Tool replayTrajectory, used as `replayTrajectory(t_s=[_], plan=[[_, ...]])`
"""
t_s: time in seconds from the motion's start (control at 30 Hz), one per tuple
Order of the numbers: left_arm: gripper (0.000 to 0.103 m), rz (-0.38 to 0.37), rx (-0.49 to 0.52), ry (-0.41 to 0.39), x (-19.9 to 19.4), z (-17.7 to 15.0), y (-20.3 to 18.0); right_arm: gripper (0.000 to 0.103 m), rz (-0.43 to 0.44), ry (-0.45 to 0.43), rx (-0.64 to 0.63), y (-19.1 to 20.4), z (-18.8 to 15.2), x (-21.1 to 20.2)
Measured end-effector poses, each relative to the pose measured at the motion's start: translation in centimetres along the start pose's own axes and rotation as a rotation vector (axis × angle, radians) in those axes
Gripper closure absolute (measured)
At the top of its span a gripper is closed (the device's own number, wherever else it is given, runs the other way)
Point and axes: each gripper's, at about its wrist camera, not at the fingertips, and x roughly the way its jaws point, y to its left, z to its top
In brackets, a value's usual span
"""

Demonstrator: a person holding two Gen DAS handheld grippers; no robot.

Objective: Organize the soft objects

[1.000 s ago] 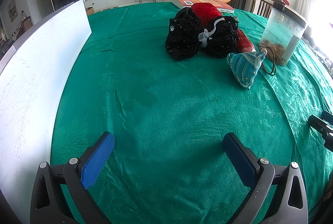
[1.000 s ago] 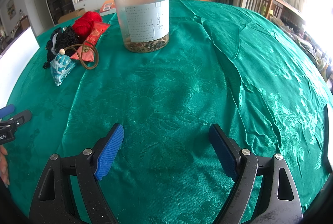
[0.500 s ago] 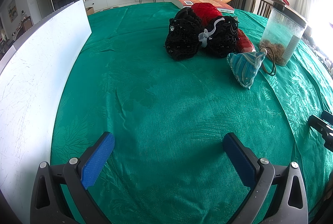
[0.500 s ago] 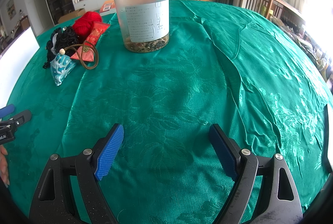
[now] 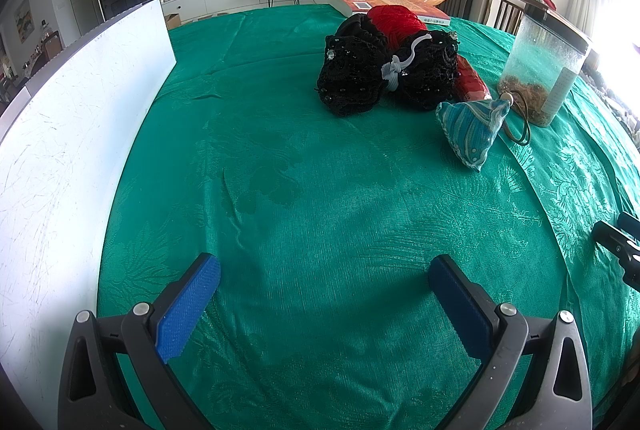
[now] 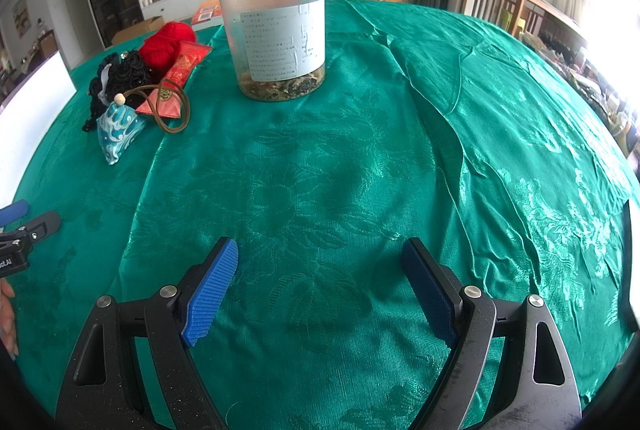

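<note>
Grippers: the left gripper and the right gripper both hang over bare green tablecloth with jaws spread wide and nothing between the blue pads.
Soft objects: a heap lies well beyond the left gripper, towards the far side of the table: black lace bundle, red yarn ball behind it, red pouch partly tucked under, and blue striped sachet nearest the grippers.
Jar: a clear plastic jar with a black lid stands upright just beside the heap, dried contents at the bottom.
Cord: a brown cord loop runs from the sachet's bead towards the jar's foot; whether it touches the jar cannot be told.
White board: a white board stands along the left edge.
Stage: judged as the very start, with nothing yet gripped.
Risk, snag: lifting the sachet could drag its cord against the jar or the pouch and shift them.
Risk, tangle: the lace bundle looks loose and open-weave, so a pad might catch only a strand and pull neighbours along.
Risk, slip: the glossy cloth is wrinkled and could bunch up under a low approach.
Risk, collision: both grippers reaching into one small heap might knock together.
</note>
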Motion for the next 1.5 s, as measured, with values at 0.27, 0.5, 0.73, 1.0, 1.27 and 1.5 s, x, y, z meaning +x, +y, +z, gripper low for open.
replayTrajectory(t_s=[0.27, 0.5, 0.73, 1.0, 1.27, 1.5], plan=[[0.0, 0.003, 0.002, 0.001, 0.2, 0.0, 0.1, 0.017, 0.001, 0.0, 0.0, 0.0, 0.0, 0.0], [0.0, -0.016, 0.016, 0.001, -0.9, -1.7, 1.0, 0.016, 0.029, -0.005, -0.004, 0.0, -0.1, -0.3], [0.0, -0.006, 0.01, 0.0, -0.7, -1.7, 1.0, 0.018, 0.448, 0.043, 0.08, 5.2, 3.0, 0.4], [0.0, -0.006, 0.011, 0.001, -0.8, -1.6, 1.0, 0.042, 0.431, 0.07, 0.049, 11.4, 9.3, 6.2], [0.0, -0.005, 0.011, 0.001, -0.8, -1.7, 0.9, 0.058, 0.438, 0.041, 0.035, 4.2, 3.9, 0.2], [0.0, -0.004, 0.011, 0.002, -0.8, -1.7, 1.0, 0.058, 0.276, -0.111, 0.269, -8.2, 5.6, 0.0]])
